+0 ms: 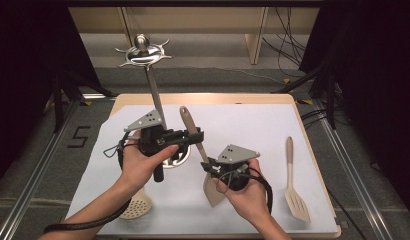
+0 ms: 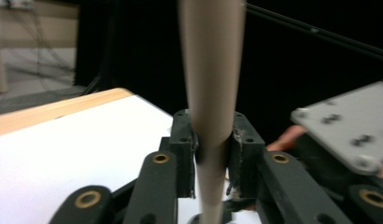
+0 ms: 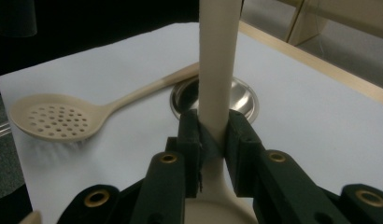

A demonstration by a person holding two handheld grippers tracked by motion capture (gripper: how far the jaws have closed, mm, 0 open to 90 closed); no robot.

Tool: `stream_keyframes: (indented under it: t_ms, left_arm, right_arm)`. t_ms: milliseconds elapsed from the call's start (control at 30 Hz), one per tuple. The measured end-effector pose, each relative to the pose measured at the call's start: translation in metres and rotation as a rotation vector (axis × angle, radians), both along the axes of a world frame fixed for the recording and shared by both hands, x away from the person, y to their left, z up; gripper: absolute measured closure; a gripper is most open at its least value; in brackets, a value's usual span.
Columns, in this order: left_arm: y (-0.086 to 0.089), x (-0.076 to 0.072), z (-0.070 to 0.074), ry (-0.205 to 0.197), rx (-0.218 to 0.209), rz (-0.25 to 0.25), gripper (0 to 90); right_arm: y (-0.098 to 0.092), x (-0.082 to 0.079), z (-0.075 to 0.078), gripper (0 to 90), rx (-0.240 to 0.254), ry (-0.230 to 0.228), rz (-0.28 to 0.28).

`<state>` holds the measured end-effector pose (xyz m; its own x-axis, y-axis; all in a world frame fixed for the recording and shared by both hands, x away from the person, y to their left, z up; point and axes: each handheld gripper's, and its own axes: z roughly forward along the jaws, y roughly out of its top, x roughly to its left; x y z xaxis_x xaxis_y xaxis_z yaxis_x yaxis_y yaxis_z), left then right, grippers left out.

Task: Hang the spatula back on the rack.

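A beige spatula [image 1: 188, 120] hangs tilted over the middle of the table, handle end to the rear and blade [image 1: 213, 192] toward the person. My left gripper [image 1: 195, 136] is shut on the handle's middle; in the left gripper view the handle [image 2: 210, 56] rises between the pads of that gripper [image 2: 213, 135]. My right gripper [image 1: 209, 167] is shut on the neck just above the blade. The right gripper view has the handle [image 3: 217, 56] clamped between the two pads of my right gripper [image 3: 213, 133].
A metal utensil stand with a round base [image 1: 177, 159] [image 3: 241, 98], pole and hooked top [image 1: 142, 52] rises behind my left hand. A perforated beige spoon [image 1: 135, 205] [image 3: 54, 122] lies at front left, a slotted turner [image 1: 293, 185] at right, all on white paper [image 1: 253, 125].
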<state>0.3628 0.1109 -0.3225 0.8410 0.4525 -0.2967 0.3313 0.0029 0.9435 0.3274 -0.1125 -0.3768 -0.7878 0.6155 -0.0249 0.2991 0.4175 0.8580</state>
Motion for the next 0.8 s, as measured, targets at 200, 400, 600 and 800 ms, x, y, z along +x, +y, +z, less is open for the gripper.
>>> stream_keyframes:
  t_ms: [200, 400, 600, 800]
  left_arm:
    - [0.002, -0.006, 0.015, -0.097, 0.093, -0.058, 74.7]
    - [0.011, -0.005, 0.019, -0.118, 0.117, -0.137, 74.7]
    - [0.021, -0.005, 0.013, -0.092, 0.115, -0.214, 74.7]
    - [0.025, -0.007, 0.010, -0.079, 0.113, -0.264, 74.7]
  right_arm:
    - [0.000, -0.001, 0.006, 66.5, 0.065, -0.027, 0.065]
    - [-0.002, 0.000, 0.011, 62.8, 0.121, -0.006, 0.187]
    - [0.000, 0.003, 0.014, 61.7, 0.152, -0.003, 0.263]
    - [0.005, 0.006, 0.013, 62.2, 0.194, 0.039, 0.322]
